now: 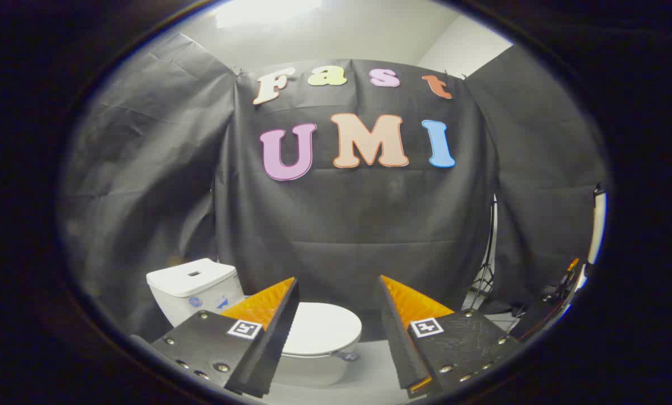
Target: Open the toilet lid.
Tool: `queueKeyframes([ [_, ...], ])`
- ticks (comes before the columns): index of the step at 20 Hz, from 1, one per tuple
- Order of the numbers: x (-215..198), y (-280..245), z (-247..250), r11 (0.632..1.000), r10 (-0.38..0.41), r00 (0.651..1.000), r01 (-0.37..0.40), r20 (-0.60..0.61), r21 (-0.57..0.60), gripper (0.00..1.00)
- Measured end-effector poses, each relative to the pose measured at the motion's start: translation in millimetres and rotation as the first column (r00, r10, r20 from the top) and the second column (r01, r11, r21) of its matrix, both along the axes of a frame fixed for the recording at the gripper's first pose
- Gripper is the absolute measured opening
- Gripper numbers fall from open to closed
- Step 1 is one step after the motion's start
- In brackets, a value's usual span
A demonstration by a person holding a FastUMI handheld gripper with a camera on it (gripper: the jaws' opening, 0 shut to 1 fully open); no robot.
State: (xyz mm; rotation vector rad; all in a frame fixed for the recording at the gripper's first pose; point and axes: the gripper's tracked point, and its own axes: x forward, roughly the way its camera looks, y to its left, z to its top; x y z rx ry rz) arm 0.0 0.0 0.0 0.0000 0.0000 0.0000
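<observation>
Gripper (339,332) hovers level, fingers spread; toilet lid (322,329) beyond, down.

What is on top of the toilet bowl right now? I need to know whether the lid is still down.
The white lid lies flat and closed over the toilet bowl, beyond the open gripper. The seat and the bowl's inside are covered by it. The tank stands behind.

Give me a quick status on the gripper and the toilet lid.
Gripper open, holding nothing. Toilet lid down, shut, beyond the fingers, untouched. Cistern behind it. Nothing between fingers and lid.
</observation>
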Motion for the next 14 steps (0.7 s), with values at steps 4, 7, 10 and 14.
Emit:
queueKeyframes([
  [4, -0.5, -5.8, -4.2, 1.0, -0.021, 1.0, 0.021, -0.011, -0.002, 0.81],
  [7, -1.0, -9.1, -9.9, 1.0, -0.03, 0.999, 0.03, -0.03, 0.002, 0.81],
  [10, -0.7, -9.6, -10.1, 0.999, -0.033, 0.999, 0.034, -0.028, 0.011, 0.81],
  [14, -1.6, -12.0, -11.4, 0.999, -0.039, 0.999, 0.039, -0.031, 0.015, 0.81],
])
